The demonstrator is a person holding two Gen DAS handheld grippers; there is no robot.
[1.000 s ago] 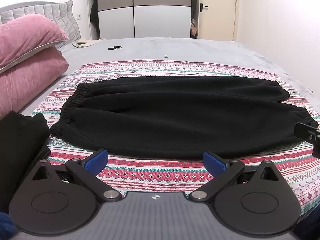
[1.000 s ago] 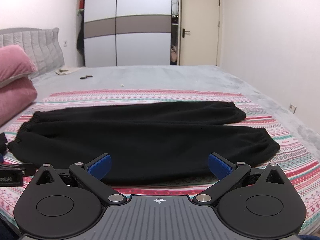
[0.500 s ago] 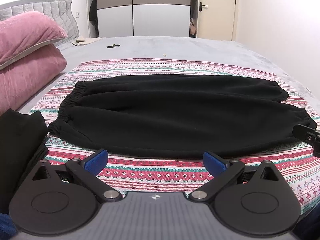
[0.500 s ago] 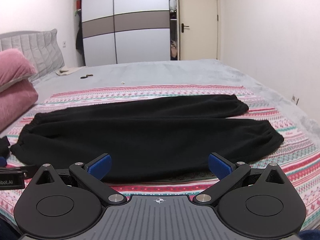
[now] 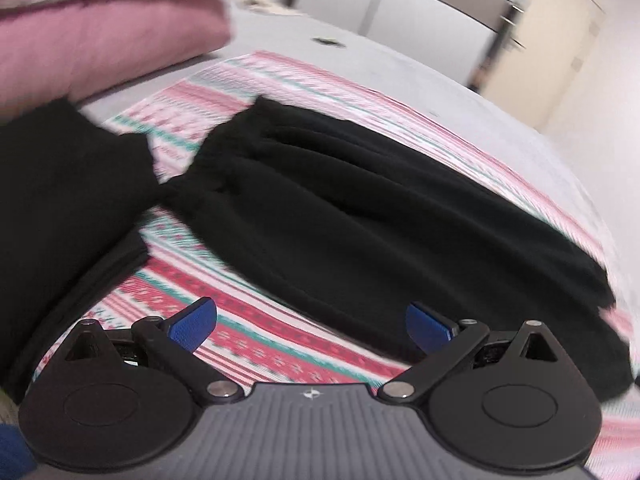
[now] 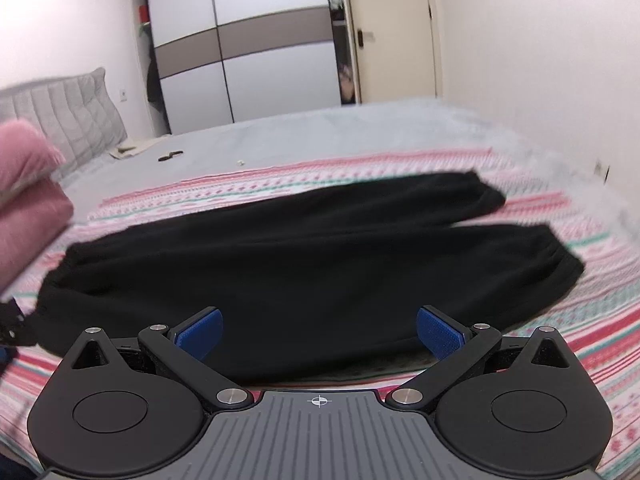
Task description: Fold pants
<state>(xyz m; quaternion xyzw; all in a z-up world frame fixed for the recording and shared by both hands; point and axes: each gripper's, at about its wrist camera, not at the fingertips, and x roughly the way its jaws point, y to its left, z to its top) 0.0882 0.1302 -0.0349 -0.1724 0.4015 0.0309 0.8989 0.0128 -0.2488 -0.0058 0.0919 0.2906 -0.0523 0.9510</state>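
Grey bed [image 6: 320, 136], spread across the near part with a striped pink, red and teal blanket [image 6: 560, 320]. On the blanket, black pants [image 6: 304, 256] laid flat, beside a second dark garment [image 5: 60, 200]. Pink pillows [image 5: 100, 28] stacked at the headboard end.

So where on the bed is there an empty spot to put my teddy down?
The plain grey bedspread beyond the striped blanket is mostly bare, save a small dark thing near the headboard. There's also a striped strip beyond the black pants. It's crowded on the left, with pink pillows and a black folded pile there.
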